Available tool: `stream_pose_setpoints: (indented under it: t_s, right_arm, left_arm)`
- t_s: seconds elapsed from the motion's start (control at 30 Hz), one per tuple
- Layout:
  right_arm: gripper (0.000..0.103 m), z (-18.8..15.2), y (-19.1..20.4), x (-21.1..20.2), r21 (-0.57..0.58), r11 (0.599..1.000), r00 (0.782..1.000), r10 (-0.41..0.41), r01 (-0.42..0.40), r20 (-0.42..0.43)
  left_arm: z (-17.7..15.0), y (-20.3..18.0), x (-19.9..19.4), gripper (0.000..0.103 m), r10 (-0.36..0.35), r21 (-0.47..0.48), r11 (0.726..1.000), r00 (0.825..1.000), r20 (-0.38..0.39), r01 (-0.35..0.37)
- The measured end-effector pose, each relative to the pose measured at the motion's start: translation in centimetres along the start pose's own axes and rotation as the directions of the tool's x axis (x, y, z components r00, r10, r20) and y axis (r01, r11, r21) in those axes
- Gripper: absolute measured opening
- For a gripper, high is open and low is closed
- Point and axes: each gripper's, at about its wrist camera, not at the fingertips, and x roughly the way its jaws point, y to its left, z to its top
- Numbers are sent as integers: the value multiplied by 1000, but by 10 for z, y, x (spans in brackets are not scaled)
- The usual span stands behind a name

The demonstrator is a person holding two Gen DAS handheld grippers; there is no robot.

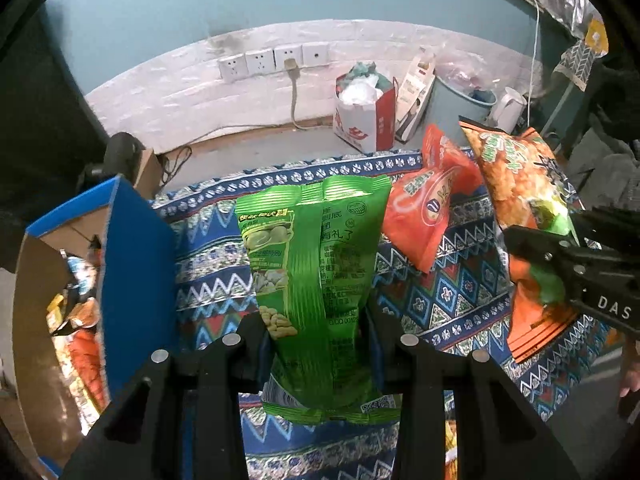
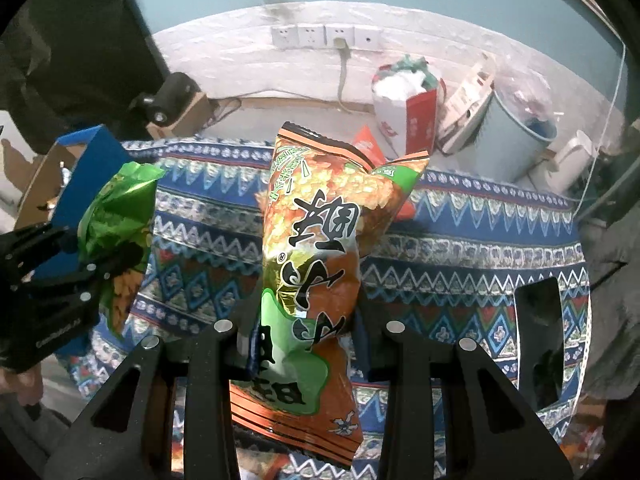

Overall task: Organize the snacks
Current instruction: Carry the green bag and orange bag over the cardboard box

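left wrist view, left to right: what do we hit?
Blue cardboard box → green snack bag in the left gripper → red-orange snack bag on the patterned cloth → orange snack bag in the right gripper.

Both fisheye views are evenly and moderately lit, with no hard shadows. Straight lines bow strongly towards the rims, where a black vignette closes each frame. Soft glare sheens the green snack bag (image 1: pixel 316 280) and orange snack bag (image 2: pixel 316 280); the far wall sockets (image 1: pixel 272 60) appear slightly soft.
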Motion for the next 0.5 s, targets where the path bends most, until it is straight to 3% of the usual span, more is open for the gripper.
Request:
stream_pose_setpoints:
  t_s: [0.5]
  right_arm:
    - [34,16,59,-28,-81,995,997,63,-58,54]
  left_arm:
    - [-16,37,-49,38,44,-28,999,996,72,-42]
